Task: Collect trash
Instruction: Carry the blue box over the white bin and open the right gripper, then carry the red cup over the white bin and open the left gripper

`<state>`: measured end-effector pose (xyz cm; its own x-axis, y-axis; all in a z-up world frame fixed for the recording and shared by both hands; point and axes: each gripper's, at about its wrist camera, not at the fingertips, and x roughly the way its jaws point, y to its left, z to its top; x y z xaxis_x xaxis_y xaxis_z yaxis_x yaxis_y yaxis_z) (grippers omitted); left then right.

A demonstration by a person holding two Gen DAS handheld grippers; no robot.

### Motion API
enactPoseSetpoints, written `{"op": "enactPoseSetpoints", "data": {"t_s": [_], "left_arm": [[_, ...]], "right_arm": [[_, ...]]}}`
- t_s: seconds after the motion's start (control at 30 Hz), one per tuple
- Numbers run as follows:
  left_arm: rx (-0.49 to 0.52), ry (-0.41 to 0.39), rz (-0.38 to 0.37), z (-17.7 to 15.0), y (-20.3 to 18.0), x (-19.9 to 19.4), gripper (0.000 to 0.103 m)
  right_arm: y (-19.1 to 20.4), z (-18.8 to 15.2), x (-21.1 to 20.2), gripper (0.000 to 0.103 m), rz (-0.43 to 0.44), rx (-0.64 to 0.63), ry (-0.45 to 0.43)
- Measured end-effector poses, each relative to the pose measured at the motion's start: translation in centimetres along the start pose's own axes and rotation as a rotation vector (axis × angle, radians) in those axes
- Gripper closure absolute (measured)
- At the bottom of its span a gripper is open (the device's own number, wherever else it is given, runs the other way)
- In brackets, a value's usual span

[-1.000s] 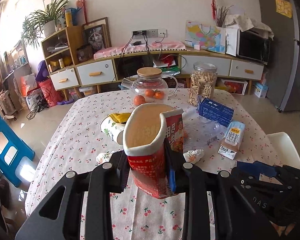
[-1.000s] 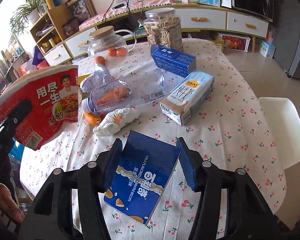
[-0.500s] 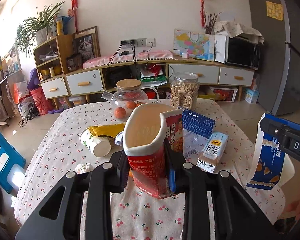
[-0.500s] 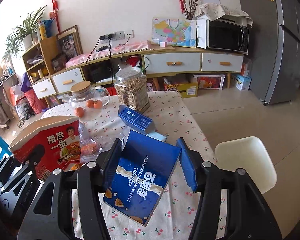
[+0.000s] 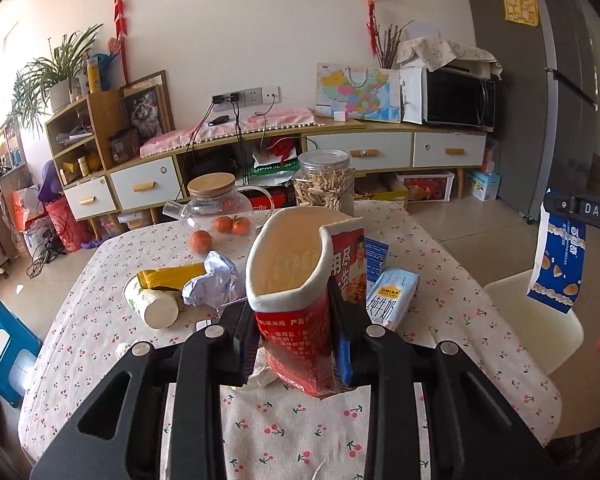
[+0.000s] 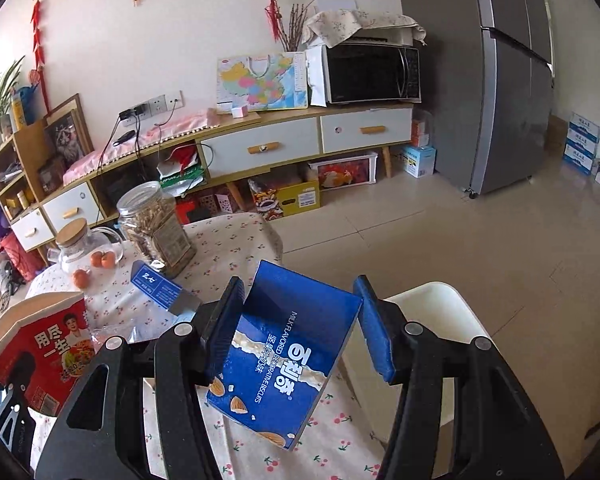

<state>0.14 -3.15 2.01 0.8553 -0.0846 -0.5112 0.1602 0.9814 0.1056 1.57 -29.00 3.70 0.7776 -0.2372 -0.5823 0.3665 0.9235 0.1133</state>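
Red noodle cup (image 5: pixel 300 312) pinched by left hand-held gripper (image 5: pixel 292 336), blue biscuit box (image 6: pixel 284 356) by right hand-held gripper (image 6: pixel 296 332), above table edge (image 6: pixel 276 248).

biscuit box (image 6: pixel 284 360) lifted off table | noodle cup (image 5: pixel 300 288) raised higher

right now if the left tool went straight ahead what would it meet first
Most likely the crumpled paper, just beyond the left tool and its red noodle cup, then the milk carton. Depth is unclear.

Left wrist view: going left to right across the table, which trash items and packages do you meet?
Tipped paper cup → crumpled paper wad → red noodle tub shut in the left hand-held gripper → milk carton → blue biscuit box held off the table's right edge.
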Motion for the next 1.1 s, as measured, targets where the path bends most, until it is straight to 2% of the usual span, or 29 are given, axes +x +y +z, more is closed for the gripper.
{"op": "enactPoseSetpoints", "data": {"t_s": [0.2,0.37,0.43,0.5,0.57,0.67,0.9,1.1], "left_arm": [[0.041,0.006,-0.004,0.2,-2.9,0.2,0.073],[0.058,0.013,-0.031,0.6,-6.2,0.4,0.073],[0.069,0.011,-0.050,1.1,-7.8,0.4,0.073],[0.084,0.001,-0.070,1.7,-9.6,0.4,0.073],[0.099,-0.008,-0.093,2.3,-11.5,0.4,0.073],[0.108,-0.002,-0.139,3.1,-14.3,0.7,0.073],[0.117,0.037,-0.246,4.2,-20.2,1.7,0.073],[0.131,0.078,-0.311,4.2,-24.4,2.7,0.073]], "right_arm": [[-5.0,0.4,1.7,0.050,-0.160,0.026,-0.027],[-8.9,0.5,3.3,0.049,-0.256,0.054,0.001],[-10.1,0.5,3.6,0.048,-0.273,0.070,0.021],[-11.3,0.6,3.6,0.043,-0.273,0.098,0.034],[-12.5,0.8,3.2,0.023,-0.267,0.133,0.035],[-13.9,1.1,2.3,0.016,-0.267,0.184,0.016],[-17.3,1.0,0.3,0.012,-0.346,0.233,-0.037],[-19.9,0.6,0.2,0.011,-0.411,0.244,-0.037]]}}
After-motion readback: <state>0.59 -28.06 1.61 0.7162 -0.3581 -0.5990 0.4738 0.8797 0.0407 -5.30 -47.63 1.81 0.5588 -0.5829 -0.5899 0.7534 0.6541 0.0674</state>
